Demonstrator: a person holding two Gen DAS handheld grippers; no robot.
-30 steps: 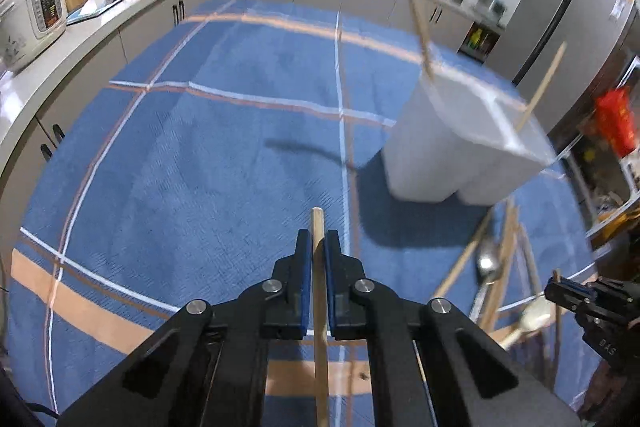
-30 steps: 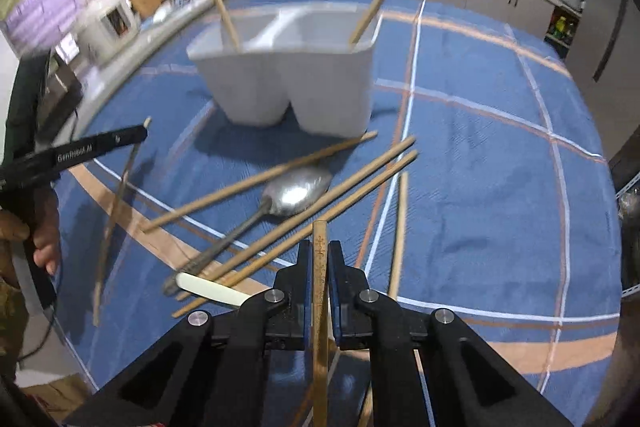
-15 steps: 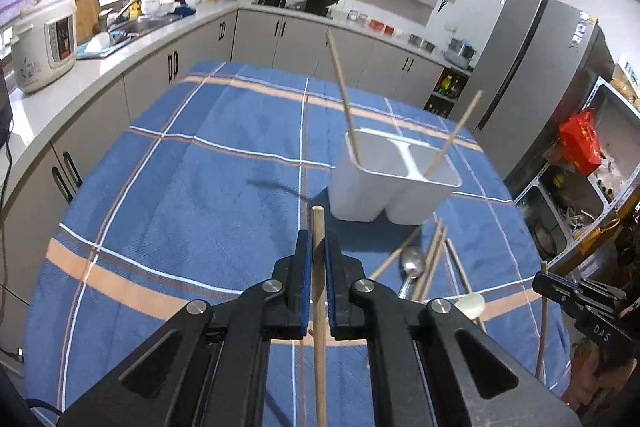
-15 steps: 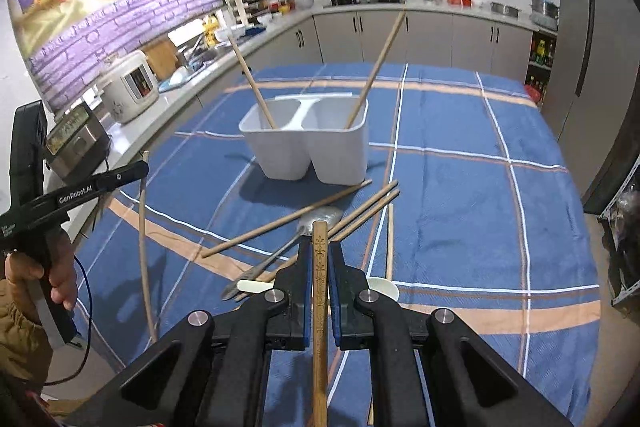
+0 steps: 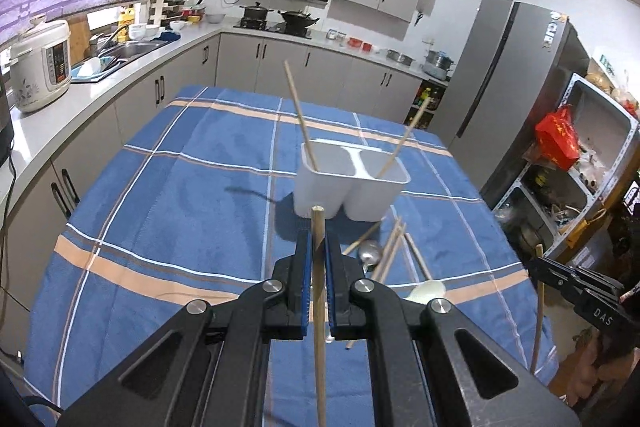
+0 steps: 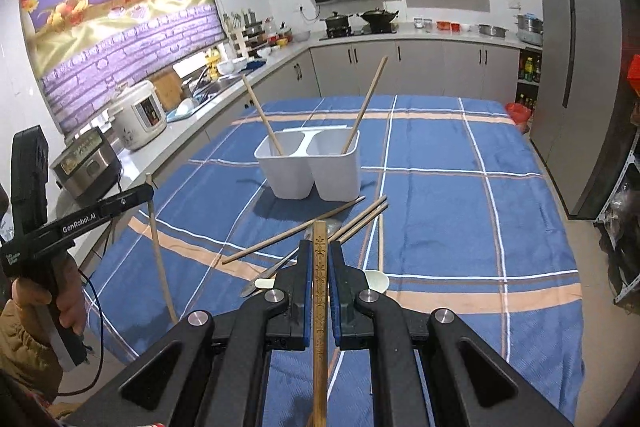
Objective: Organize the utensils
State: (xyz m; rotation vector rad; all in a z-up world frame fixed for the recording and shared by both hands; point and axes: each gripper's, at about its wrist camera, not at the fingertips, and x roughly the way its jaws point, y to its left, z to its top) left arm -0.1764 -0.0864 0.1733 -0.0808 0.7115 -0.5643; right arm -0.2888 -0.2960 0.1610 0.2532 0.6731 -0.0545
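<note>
The table (image 5: 168,195), under a blue plaid cloth, carries a white two-compartment holder (image 5: 348,183) at 12 o'clock, one chopstick leaning in each half. Loose chopsticks (image 6: 304,227) and a spoon (image 5: 370,253) lie before it, cluttering the approach. The left gripper (image 5: 318,247) is clamped on a plain chopstick (image 5: 319,267), and the right gripper (image 6: 320,259) on a patterned chopstick (image 6: 320,287), likely for dropping in.

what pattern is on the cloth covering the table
Blue tablecloth crossed by orange and white stripes in a plaid grid; clearest in the right wrist view.

The metal spoon (image 6: 280,267) lies half hidden behind the right gripper's jaws.
</note>
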